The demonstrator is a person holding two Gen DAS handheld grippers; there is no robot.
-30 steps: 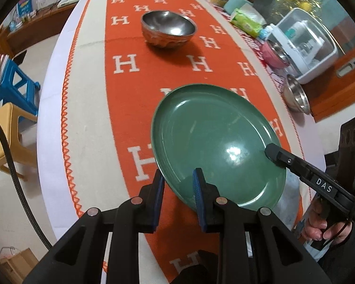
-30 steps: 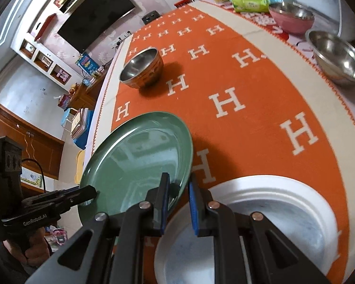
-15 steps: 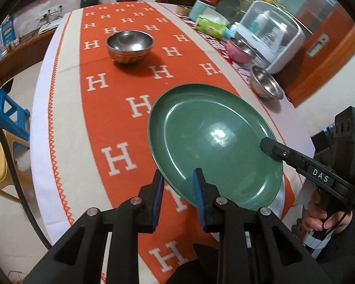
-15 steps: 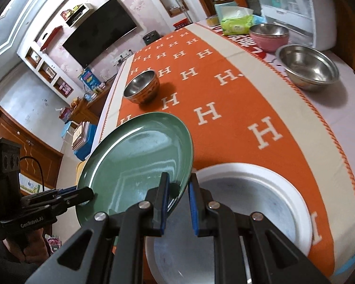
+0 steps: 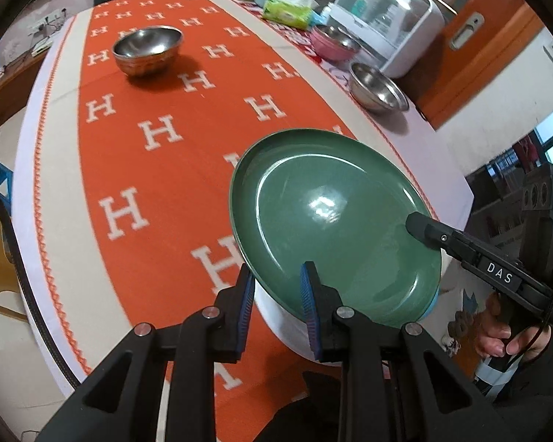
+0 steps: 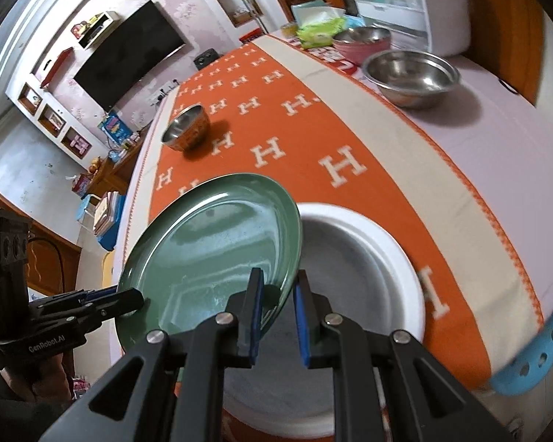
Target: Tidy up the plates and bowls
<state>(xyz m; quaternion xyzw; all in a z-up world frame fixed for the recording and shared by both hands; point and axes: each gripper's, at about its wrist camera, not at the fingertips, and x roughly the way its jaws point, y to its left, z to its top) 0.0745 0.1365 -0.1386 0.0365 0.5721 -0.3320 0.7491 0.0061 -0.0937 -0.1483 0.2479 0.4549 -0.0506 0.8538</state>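
Now | both jaws clamp green plate rim | over white plate

My views are bright and fisheye-bent (corners black); glare spots the green plate, table edges smear.

White "H" letters repeat across orange runner on counter. "DAS" label on right tool, at 4 o'clock in left wrist view. "GenRobot.AI" on left tool, at 8 o'clock in right wrist view.
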